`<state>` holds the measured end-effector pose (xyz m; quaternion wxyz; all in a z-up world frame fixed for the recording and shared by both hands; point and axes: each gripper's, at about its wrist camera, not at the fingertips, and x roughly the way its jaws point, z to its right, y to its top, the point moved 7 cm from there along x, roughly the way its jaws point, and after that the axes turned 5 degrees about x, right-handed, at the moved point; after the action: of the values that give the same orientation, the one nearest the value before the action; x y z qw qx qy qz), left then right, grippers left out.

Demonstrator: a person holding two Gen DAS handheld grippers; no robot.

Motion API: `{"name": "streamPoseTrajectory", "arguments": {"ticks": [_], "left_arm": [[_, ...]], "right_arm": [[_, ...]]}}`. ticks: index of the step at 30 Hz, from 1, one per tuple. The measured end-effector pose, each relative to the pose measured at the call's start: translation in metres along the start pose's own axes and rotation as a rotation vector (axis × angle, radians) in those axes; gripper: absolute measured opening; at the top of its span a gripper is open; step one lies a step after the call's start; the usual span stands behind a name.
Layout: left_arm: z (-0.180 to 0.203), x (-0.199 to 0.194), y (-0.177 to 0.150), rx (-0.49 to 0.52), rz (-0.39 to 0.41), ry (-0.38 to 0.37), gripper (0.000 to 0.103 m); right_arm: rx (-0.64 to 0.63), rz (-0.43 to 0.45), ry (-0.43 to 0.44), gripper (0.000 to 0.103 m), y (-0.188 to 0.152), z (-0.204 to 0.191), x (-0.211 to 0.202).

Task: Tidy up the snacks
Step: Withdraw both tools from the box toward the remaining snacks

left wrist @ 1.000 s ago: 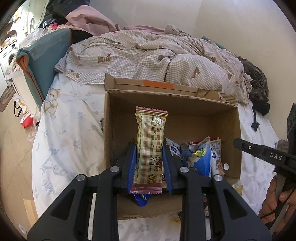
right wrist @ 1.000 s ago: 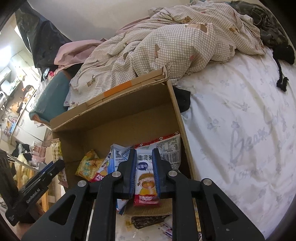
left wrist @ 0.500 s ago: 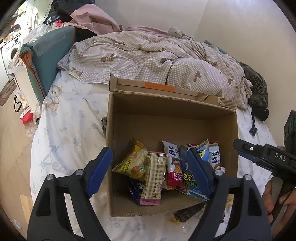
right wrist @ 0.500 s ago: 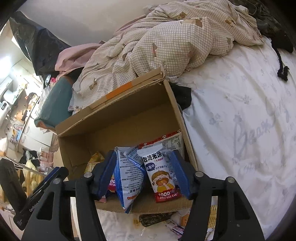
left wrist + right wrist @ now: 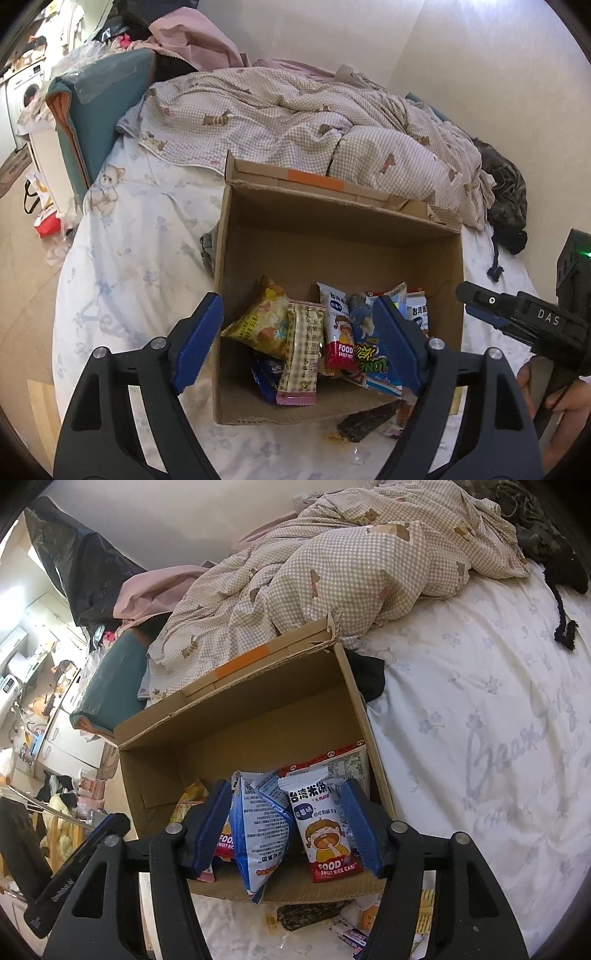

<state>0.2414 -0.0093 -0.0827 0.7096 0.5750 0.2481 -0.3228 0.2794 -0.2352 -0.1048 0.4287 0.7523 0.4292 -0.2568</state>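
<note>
Snacks [image 5: 321,339] inside cardboard box [image 5: 332,236]

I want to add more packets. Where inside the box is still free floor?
Free: the cardboard box floor along its far wall, and the near left corner beside the yellow packet. Crowded: the near right part, where the packets pile up.

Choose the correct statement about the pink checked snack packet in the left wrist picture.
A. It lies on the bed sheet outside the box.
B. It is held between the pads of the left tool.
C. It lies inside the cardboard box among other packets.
C: the pink checked snack packet rests in the cardboard box beside other packets, while the left tool stands open and holds nothing.
</note>
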Motion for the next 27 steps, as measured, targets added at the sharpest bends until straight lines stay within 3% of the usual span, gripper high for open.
{"name": "streamPoseTrajectory", "arguments": {"ticks": [3, 6, 8, 12, 19, 27], "left_arm": [[0.002, -0.005, 0.001, 0.001, 0.021, 0.011, 0.081], [0.006, -0.008, -0.001, -0.006, 0.011, -0.032, 0.081], [0.008, -0.012, -0.003, 0.001, 0.018, -0.034, 0.081], [0.009, -0.023, -0.003, -0.003, 0.035, -0.027, 0.098], [0.014, -0.041, -0.024, 0.038, 0.001, 0.0, 0.099], [0.002, -0.058, -0.054, -0.011, -0.032, 0.047, 0.099]], "right_arm": [[0.041, 0.009, 0.01, 0.077, 0.0, 0.003, -0.005], [0.084, 0.014, 0.041, 0.084, 0.0, 0.003, -0.01], [0.096, 0.014, 0.042, 0.084, -0.002, 0.004, -0.014], [0.122, 0.007, 0.036, 0.084, -0.009, 0.007, -0.018], [0.127, 0.006, 0.048, 0.084, -0.023, 0.004, -0.036], [0.148, -0.011, 0.046, 0.084, -0.046, 0.013, -0.051]]}}
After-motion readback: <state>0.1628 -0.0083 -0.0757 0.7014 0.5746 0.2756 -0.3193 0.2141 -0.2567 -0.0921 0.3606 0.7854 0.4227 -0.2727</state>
